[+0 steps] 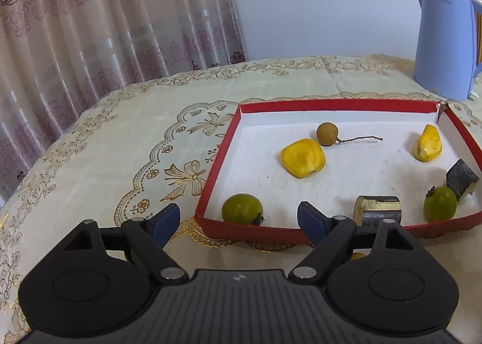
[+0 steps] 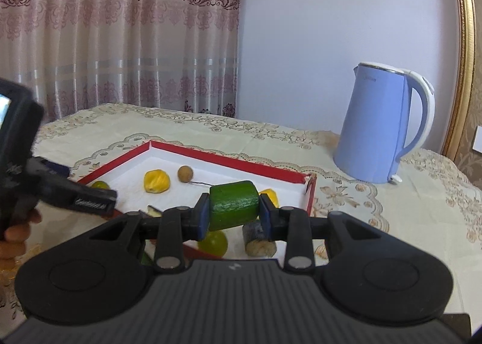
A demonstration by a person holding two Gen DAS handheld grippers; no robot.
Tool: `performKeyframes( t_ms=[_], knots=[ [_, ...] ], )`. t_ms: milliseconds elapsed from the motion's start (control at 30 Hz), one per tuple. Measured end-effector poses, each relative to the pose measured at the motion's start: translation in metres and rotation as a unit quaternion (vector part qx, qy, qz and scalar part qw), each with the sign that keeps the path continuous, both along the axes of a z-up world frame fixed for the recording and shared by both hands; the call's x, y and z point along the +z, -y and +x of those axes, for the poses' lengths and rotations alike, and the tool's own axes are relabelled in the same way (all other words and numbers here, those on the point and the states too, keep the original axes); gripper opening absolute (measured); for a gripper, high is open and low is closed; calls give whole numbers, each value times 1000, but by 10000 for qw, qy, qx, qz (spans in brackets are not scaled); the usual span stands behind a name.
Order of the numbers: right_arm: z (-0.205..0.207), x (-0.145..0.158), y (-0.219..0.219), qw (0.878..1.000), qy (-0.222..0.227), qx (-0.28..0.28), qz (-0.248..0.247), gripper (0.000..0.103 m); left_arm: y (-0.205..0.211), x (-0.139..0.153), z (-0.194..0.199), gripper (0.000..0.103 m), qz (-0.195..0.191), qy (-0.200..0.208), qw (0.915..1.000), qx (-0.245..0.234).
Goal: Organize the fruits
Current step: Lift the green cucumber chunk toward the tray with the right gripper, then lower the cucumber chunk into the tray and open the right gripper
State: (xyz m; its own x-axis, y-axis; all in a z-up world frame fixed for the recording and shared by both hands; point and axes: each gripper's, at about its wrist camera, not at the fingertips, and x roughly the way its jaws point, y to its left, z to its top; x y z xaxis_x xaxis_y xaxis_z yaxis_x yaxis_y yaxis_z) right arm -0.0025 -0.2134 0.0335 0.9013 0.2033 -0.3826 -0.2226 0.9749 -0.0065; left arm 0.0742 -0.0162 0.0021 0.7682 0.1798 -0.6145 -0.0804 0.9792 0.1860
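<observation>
A red-rimmed tray [image 1: 215, 175] with a white floor holds two green round fruits [image 1: 242, 209] [image 1: 439, 204], two yellow pieces [image 1: 302, 157] [image 1: 427, 143], a brown longan on a twig [image 1: 326, 133] and two dark-skinned chunks [image 1: 378, 210] [image 1: 461, 182]. My left gripper [image 1: 239, 219] stands open at the tray's near left corner, one finger outside the rim, nothing between its pads. My right gripper [image 2: 233, 211] is shut on a green cucumber chunk [image 2: 233, 204], held above the tray's near edge [image 2: 192, 249].
A blue electric kettle [image 2: 379, 127] stands on the patterned tablecloth [image 1: 120, 139] behind the tray's right end. A curtain [image 1: 90, 12] hangs at the back left. A hand [image 2: 15, 238] holding the left tool shows at the left of the right wrist view.
</observation>
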Motion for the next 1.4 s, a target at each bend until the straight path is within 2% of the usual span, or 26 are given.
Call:
performKeyframes(
  t_ms=[300,433,600,700,867,1000,1133,1400],
  knots=[
    [36,-2,-1,9999,-73,-81,-75,32,-12,14,-19,87,-155,261,9995,108],
    [49,-1,-1,9999,-100,-137,-29,32,-19,16,-33,92,-215,368,9991,76],
    [62,8,3,9997,-5,-249,49,32,-26,14,-48,94,-223,429,9988,-11],
    [68,16,8,9991,105,-372,151,32,-30,14,-57,99,-222,567,9981,-81],
    [81,27,22,9953,246,-706,609,32,-35,17,-63,99,-369,603,9975,-78],
    [102,11,5,9980,-180,-517,315,32,-34,15,-62,99,-414,478,9980,-62],
    [122,-10,-7,9970,-569,-450,287,32,-31,12,-64,99,-333,429,9985,-107],
    [132,-31,-13,9951,-840,-487,193,32,-30,10,-63,99,-258,349,9990,-119]
  ],
)
